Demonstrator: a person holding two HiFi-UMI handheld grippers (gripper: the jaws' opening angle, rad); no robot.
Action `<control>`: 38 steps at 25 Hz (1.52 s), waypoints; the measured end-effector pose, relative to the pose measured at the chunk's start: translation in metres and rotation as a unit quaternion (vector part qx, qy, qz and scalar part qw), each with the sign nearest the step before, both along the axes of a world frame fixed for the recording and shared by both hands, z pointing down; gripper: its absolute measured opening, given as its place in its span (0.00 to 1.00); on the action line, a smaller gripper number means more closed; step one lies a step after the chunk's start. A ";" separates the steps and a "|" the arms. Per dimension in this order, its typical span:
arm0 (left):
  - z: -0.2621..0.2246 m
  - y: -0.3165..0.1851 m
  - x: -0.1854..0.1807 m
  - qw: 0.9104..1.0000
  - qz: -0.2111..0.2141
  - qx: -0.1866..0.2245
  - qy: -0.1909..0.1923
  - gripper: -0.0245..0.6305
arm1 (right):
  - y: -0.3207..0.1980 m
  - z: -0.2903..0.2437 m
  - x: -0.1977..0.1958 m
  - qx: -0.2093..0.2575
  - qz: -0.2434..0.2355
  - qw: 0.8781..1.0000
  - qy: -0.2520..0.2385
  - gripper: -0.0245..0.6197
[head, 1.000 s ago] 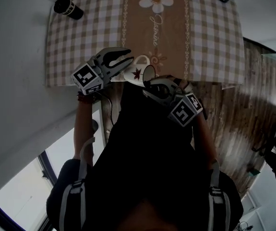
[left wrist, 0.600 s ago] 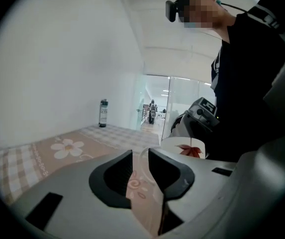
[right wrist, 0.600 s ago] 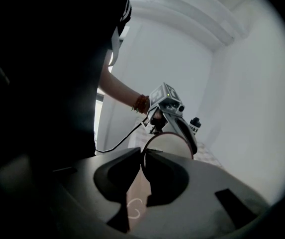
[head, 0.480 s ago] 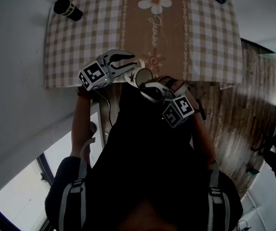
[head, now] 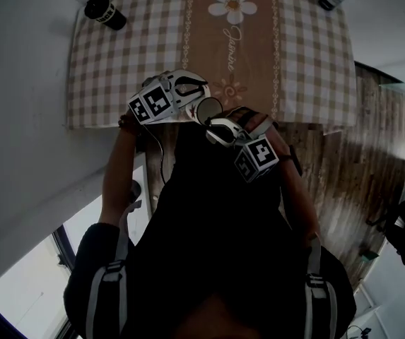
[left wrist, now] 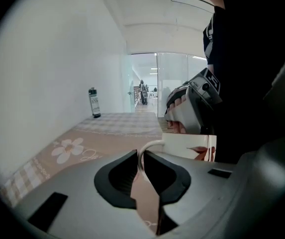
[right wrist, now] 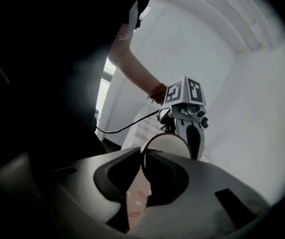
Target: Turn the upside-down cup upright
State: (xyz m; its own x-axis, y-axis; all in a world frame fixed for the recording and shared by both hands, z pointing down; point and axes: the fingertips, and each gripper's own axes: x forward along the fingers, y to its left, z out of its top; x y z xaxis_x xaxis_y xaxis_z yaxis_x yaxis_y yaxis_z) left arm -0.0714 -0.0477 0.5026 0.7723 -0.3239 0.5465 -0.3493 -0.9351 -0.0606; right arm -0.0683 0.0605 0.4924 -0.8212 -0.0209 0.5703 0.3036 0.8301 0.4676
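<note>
Head view: I am holding the cup between left gripper and right gripper, at the table edge. Left gripper view: jaws, just closing, pinching its handle. Right gripper view: jaws clamping the rim; I am aiming to lower it level.

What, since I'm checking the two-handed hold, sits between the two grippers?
The white cup, seen in the head view. The right gripper pinches its rim; the left gripper, whose jaws have just been closing, grips the handle.
</note>
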 end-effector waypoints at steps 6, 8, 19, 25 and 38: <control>-0.001 -0.006 -0.006 0.999 -0.030 0.018 0.022 0.09 | -0.004 0.006 -0.002 0.038 -0.003 0.999 0.000 0.10; -0.006 -0.012 -0.011 0.997 -0.058 0.025 0.044 0.09 | -0.011 0.004 -0.001 0.060 0.004 0.998 -0.006 0.12; -0.013 -0.030 -0.044 0.961 -0.229 0.016 0.155 0.10 | -0.066 -0.015 0.019 -0.018 0.187 0.968 -0.166 0.32; -0.020 -0.042 -0.057 0.927 -0.311 0.002 0.208 0.11 | -0.087 -0.022 0.027 -0.128 0.261 0.929 -0.228 0.32; -0.036 -0.043 -0.054 0.875 -0.374 -0.020 0.307 0.11 | -0.096 -0.022 0.015 -0.232 0.319 0.872 -0.289 0.63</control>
